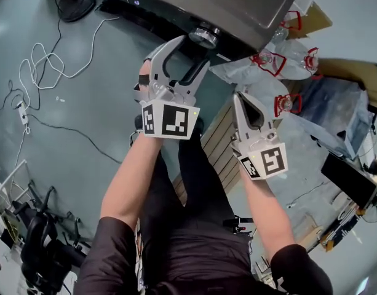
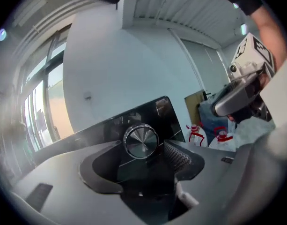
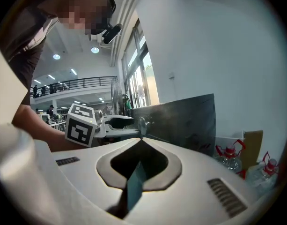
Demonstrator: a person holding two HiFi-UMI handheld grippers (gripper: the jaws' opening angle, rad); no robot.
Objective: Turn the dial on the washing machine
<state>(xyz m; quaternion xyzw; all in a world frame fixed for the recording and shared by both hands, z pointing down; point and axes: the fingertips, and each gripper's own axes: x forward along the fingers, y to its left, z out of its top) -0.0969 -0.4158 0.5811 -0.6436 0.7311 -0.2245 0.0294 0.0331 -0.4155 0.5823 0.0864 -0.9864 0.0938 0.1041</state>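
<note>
The left gripper [image 1: 189,51] has its fingers spread wide with nothing pressed between them. In the left gripper view the ribbed pad [image 2: 177,155] of one finger is bare. Just ahead of those fingertips, lined up with the gap but not touching either finger, is the dial [image 2: 141,142], a round metal knob. It sits on the dark control panel [image 2: 158,110] at the front edge of the washing machine [image 1: 237,5].

The right gripper [image 1: 240,98] hangs lower and to the side, well apart from the dial. Its fingers are narrow, tips together, and they hold nothing. Past its fingertips the right gripper view shows the left gripper beside the knob.

Further off, beyond the machine, clear bottles with red handles [image 1: 269,61] lie on the floor.

As for progress, the dial is not gripped at this moment, and no mark on it shows its setting. If the turn is still to do, the left fingers need to go forward around the rim, close on it and roll.
</note>
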